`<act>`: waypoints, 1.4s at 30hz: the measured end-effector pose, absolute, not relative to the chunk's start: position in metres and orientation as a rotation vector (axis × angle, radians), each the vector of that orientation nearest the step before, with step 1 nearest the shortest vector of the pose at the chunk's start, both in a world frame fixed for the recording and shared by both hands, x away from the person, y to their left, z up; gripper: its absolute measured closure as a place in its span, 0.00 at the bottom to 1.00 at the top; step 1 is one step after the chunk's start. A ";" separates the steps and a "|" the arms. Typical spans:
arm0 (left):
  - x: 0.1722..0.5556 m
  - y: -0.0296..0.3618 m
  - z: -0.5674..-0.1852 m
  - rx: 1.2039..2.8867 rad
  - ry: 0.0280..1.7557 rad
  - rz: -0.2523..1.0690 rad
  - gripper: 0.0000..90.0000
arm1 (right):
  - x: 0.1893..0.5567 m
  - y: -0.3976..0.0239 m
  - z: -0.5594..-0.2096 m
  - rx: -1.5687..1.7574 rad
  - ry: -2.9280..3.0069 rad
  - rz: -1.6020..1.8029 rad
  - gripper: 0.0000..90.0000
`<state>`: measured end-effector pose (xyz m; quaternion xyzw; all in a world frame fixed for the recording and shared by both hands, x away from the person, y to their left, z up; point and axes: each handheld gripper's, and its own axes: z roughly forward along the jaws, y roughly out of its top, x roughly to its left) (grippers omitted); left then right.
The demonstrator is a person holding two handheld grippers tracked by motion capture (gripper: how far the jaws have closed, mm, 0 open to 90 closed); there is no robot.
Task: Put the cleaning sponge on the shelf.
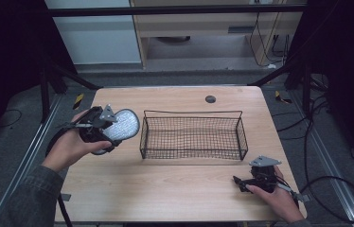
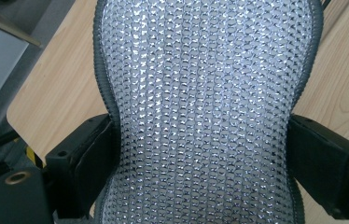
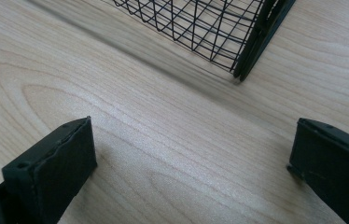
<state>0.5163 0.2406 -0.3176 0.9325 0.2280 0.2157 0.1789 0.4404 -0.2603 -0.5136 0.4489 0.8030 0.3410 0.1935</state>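
A silver-grey mesh insole with a dark rim is held in the air at the table's left, just left of the wire basket. My left gripper is shut on the insole; in the left gripper view both jaws press the narrow waist of the insole. My right gripper rests low at the table's front right, held by a hand. Its jaws stand wide apart over bare wood, with a corner of the wire basket a short way ahead.
The black wire basket stands empty in the middle of the wooden table. A small dark round grommet sits near the far edge. Cables lie on the floor at the right, and metal frame bars flank the table.
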 end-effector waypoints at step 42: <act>0.564 0.132 -0.313 2.682 0.434 0.647 0.13 | 0.440 -0.271 -0.514 1.278 2.238 0.953 0.01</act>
